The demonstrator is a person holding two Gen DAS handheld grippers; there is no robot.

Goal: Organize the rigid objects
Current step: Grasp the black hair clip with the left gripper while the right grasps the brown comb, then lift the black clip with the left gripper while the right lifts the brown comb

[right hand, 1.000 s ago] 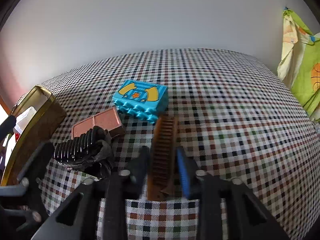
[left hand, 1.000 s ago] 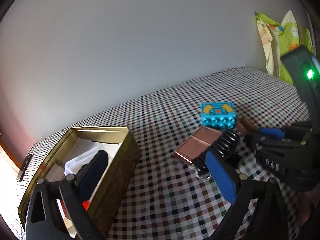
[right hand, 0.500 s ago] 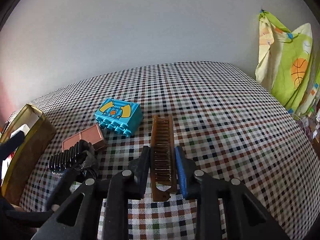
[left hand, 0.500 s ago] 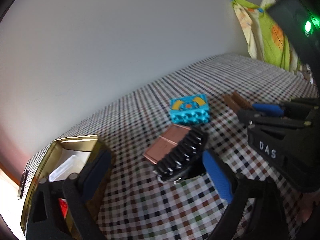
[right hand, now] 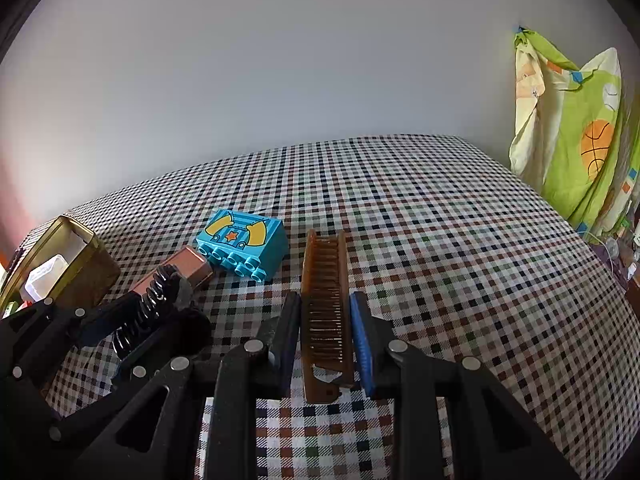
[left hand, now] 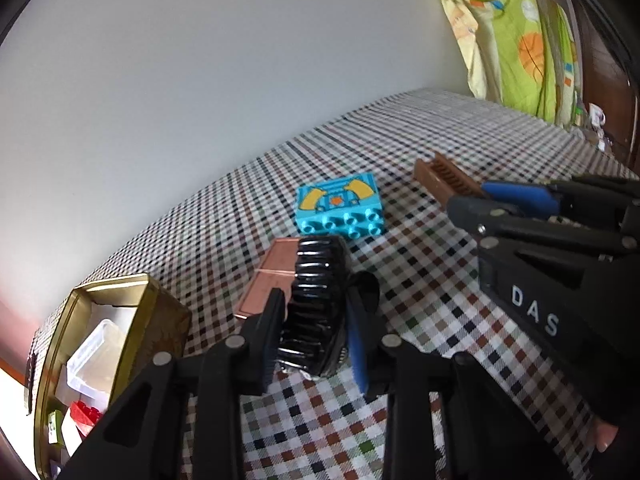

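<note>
The left gripper point(left hand: 316, 332), wide open a moment ago, has closed around the black hair claw point(left hand: 316, 312) mid-tablecloth, near the gold tin point(left hand: 160, 320) — the right gripper point(right hand: 326, 336) still clamps the brown comb point(right hand: 326, 300); both look ready to lift.

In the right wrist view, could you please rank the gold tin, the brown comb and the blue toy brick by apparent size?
1. brown comb, though it sits nearest the camera
2. gold tin, partly cut off
3. blue toy brick

Tin and brick look close; that order is unsure.
</note>
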